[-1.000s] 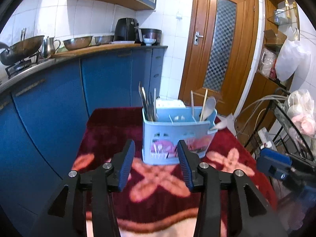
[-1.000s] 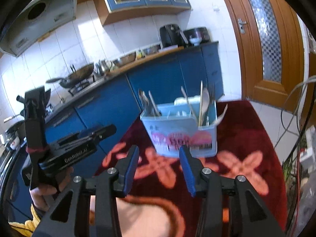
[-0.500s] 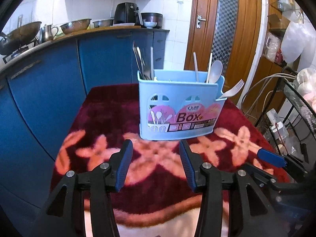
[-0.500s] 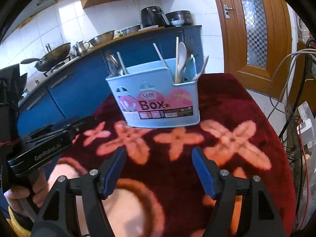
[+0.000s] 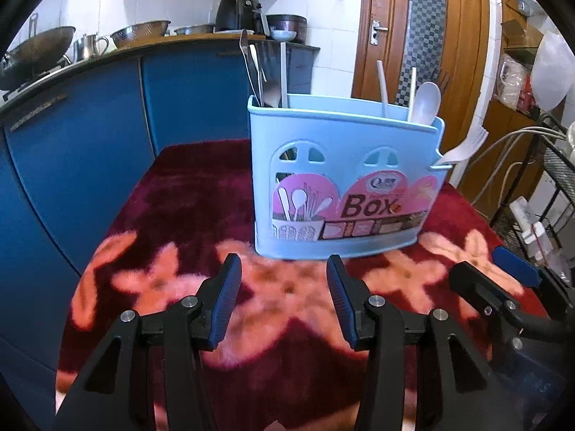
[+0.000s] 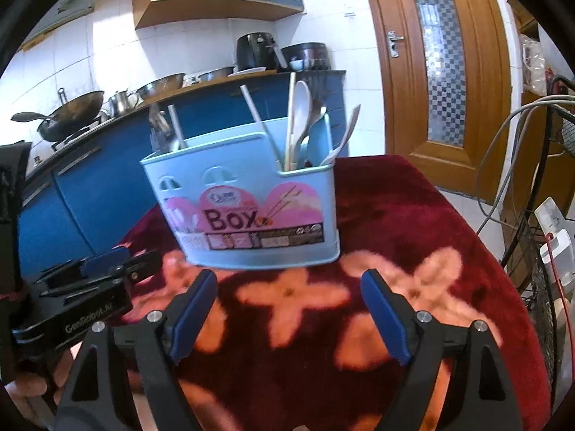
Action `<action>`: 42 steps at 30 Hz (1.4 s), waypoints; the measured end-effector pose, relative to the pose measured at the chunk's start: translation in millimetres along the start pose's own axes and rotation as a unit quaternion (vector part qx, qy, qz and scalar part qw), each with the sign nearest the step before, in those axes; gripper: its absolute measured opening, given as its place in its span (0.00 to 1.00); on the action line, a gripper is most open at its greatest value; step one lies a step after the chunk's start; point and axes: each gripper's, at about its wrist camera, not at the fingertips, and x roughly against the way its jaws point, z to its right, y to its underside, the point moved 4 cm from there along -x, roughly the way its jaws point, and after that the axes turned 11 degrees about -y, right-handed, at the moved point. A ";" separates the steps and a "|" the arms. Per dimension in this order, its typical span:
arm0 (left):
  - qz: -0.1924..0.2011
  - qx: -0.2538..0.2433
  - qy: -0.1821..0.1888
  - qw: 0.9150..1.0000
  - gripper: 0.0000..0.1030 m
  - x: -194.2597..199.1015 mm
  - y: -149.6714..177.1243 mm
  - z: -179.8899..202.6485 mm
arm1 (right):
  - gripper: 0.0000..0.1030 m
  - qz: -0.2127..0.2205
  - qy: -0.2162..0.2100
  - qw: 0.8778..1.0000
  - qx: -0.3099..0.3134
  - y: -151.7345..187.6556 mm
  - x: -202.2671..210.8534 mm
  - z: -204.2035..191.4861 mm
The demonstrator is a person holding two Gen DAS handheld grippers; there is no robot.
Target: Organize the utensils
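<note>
A light blue utensil box [image 5: 341, 183] [image 6: 248, 208] labelled "Box" stands on a dark red cloth with pink flowers [image 5: 172, 215] [image 6: 413, 222]. Metal utensils [image 5: 258, 72] fill its left compartment. White spoons, sticks and a white plastic fork [image 5: 463, 147] stand in the right one [image 6: 302, 118]. My left gripper [image 5: 284, 280] hangs just in front of the box, open and empty. My right gripper [image 6: 287, 294] is also in front of the box, its jaws opening wide with nothing between them. Each gripper shows at the edge of the other's view [image 5: 517, 283] [image 6: 90, 280].
Blue kitchen cabinets [image 5: 90, 136] run behind the table, with a wok [image 6: 72, 111], metal bowls and an air fryer [image 5: 239, 12] on the counter. A wooden door [image 6: 442, 54] stands behind on the right. A wire rack and cables [image 5: 546, 186] are at the far right.
Both grippers have come down and closer to the box, which now looks larger. The right gripper's jaws have spread much wider. The left jaws look unchanged.
</note>
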 end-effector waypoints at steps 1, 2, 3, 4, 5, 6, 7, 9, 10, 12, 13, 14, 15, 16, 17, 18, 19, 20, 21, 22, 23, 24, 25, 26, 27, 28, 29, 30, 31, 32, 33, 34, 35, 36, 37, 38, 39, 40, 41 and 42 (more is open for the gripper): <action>0.006 0.000 -0.003 1.000 0.49 -2.0 -0.4 1.1 | 0.82 0.001 0.003 1.000 0.000 -0.5 -2.1 1.2; 0.010 0.001 -0.005 1.000 0.49 -4.0 -1.0 1.8 | 0.82 0.002 0.004 1.000 -0.003 -1.3 -4.8 3.0; 0.013 0.001 -0.007 1.000 0.49 -5.8 -1.8 1.6 | 0.82 0.002 0.002 1.000 -0.006 -1.3 -6.2 4.4; 0.017 0.002 -0.008 1.000 0.49 -7.7 -2.2 1.9 | 0.82 0.001 0.001 1.000 -0.010 -2.1 -8.3 5.9; 0.020 0.003 -0.010 1.000 0.49 -9.5 -2.7 2.2 | 0.82 0.001 0.001 1.000 -0.012 -3.0 -9.8 6.8; 0.021 0.003 -0.012 1.000 0.49 -11.0 -3.0 2.3 | 0.82 0.002 0.003 1.000 -0.014 -3.9 -10.5 8.0; 0.022 0.004 -0.013 1.000 0.49 -12.7 -3.2 2.3 | 0.82 0.004 0.005 1.000 -0.013 -4.7 -11.1 8.9; 0.022 0.006 -0.014 1.000 0.49 -16.5 -3.2 1.9 | 0.82 0.006 0.012 1.000 -0.010 -5.8 -12.3 9.2; 0.021 0.007 -0.013 1.000 0.49 -18.5 -3.0 2.1 | 0.82 0.006 0.014 1.000 -0.007 -6.0 -13.0 8.8; 0.017 0.008 -0.011 1.000 0.49 -21.9 -2.9 2.4 | 0.82 0.006 0.017 1.000 -0.003 -5.7 -14.5 7.9; 0.016 0.008 -0.011 1.000 0.49 -21.9 -2.7 2.4 | 0.82 0.005 0.019 1.000 -0.001 -5.1 -14.9 7.3; 0.016 0.009 -0.011 1.000 0.49 -22.2 -2.4 2.2 | 0.82 0.004 0.021 1.000 0.000 -4.7 -15.3 6.7; 0.017 0.010 -0.011 1.000 0.49 -21.8 -2.0 2.1 | 0.82 0.004 0.022 1.000 0.002 -4.4 -15.6 6.0; 0.017 0.010 -0.011 1.000 0.49 -21.9 -2.0 1.8 | 0.82 0.005 0.024 1.000 0.004 -4.5 -15.5 5.1; 0.017 0.011 -0.011 1.000 0.49 -22.0 -1.9 1.4 | 0.82 0.006 0.025 1.000 0.006 -4.6 -15.0 4.5; 0.017 0.011 -0.011 1.000 0.49 -22.1 -1.9 1.3 | 0.82 0.008 0.027 1.000 0.007 -4.4 -14.1 3.9; 0.017 0.012 -0.011 1.000 0.49 -22.2 -1.8 1.3 | 0.82 0.010 0.028 1.000 0.008 -4.5 -13.4 3.1; 0.017 0.012 -0.010 1.000 0.49 -22.1 -1.6 1.2 | 0.82 0.011 0.029 0.999 0.009 -4.6 -13.0 2.4; 0.018 0.012 -0.010 1.000 0.49 -22.2 -1.4 1.1 | 0.82 0.012 0.030 0.999 0.010 -4.7 -12.7 1.9; 0.018 0.011 -0.011 1.000 0.49 -22.0 -1.4 1.2 | 0.82 0.012 0.031 0.999 0.010 -4.4 -12.5 1.5; 0.019 0.011 -0.011 1.000 0.49 -21.8 -1.5 1.0 | 0.82 0.011 0.031 0.999 0.011 -4.4 -12.8 1.2; 0.020 0.011 -0.012 1.000 0.49 -21.7 -1.2 1.2 | 0.82 0.011 0.032 0.999 0.011 -4.2 -12.8 1.3; 0.021 0.011 -0.012 1.000 0.49 -21.4 -1.1 1.4 | 0.82 0.011 0.032 0.999 0.011 -4.2 -12.8 1.3; 0.021 0.010 -0.012 1.000 0.49 -20.8 -1.0 1.8 | 0.82 0.011 0.031 0.999 0.011 -4.4 -12.7 1.4; 0.022 0.010 -0.013 1.000 0.49 -21.0 -1.0 2.0 | 0.82 0.011 0.031 0.999 0.011 -4.4 -12.9 1.3; 0.022 0.009 -0.013 1.000 0.49 -21.1 -0.9 2.2 | 0.82 0.012 0.031 0.999 0.011 -4.4 -12.7 1.2; 0.022 0.009 -0.013 1.000 0.49 -20.9 -0.8 2.2 | 0.82 0.012 0.031 0.999 0.011 -4.5 -12.7 1.3; 0.022 0.009 -0.014 1.000 0.49 -20.9 -0.8 2.3 | 0.82 0.011 0.031 0.999 0.011 -4.5 -12.7 1.3; 0.022 0.009 -0.013 1.000 0.49 -20.8 -0.8 2.3 | 0.82 0.011 0.031 0.999 0.011 -4.4 -12.9 1.2; 0.022 0.009 -0.013 1.000 0.49 -20.8 -0.8 2.3 | 0.82 0.011 0.031 0.999 0.010 -4.3 -13.2 1.0; 0.022 0.009 -0.013 1.000 0.49 -20.8 -0.8 2.3 | 0.82 0.010 0.031 0.999 0.011 -4.2 -13.2 0.9; 0.023 0.009 -0.013 1.000 0.49 -20.6 -0.8 2.3 | 0.82 0.010 0.031 0.999 0.011 -4.3 -13.1 0.8; 0.024 0.009 -0.013 1.000 0.49 -20.3 -0.8 2.3 | 0.82 0.010 0.031 0.999 0.011 -4.0 -13.2 0.6; 0.025 0.009 -0.014 1.000 0.49 -20.4 -0.9 2.3 | 0.82 0.011 0.031 0.999 0.012 -4.0 -13.2 0.0; 0.025 0.009 -0.014 1.000 0.49 -19.9 -1.0 2.5 | 0.82 0.011 0.031 0.999 0.012 -4.1 -13.3 0.4; 0.025 0.009 -0.014 1.000 0.49 -19.9 -0.9 2.6 | 0.82 0.011 0.031 0.999 0.012 -3.8 -13.4 0.6; 0.025 0.009 -0.014 1.000 0.49 -19.8 -0.9 2.6 | 0.82 0.011 0.031 0.999 0.012 -3.8 -13.8 0.4; 0.025 0.009 -0.014 1.000 0.49 -19.9 -0.9 2.6 | 0.82 0.011 0.031 0.999 0.012 -3.6 -13.6 0.6; 0.025 0.009 -0.014 1.000 0.49 -20.0 -1.0 2.5 | 0.82 0.011 0.031 0.999 0.012 -3.6 -13.6 0.6; 0.025 0.009 -0.014 1.000 0.49 -19.8 -0.9 2.6 | 0.82 0.011 0.031 0.999 0.012 -3.6 -13.9 0.4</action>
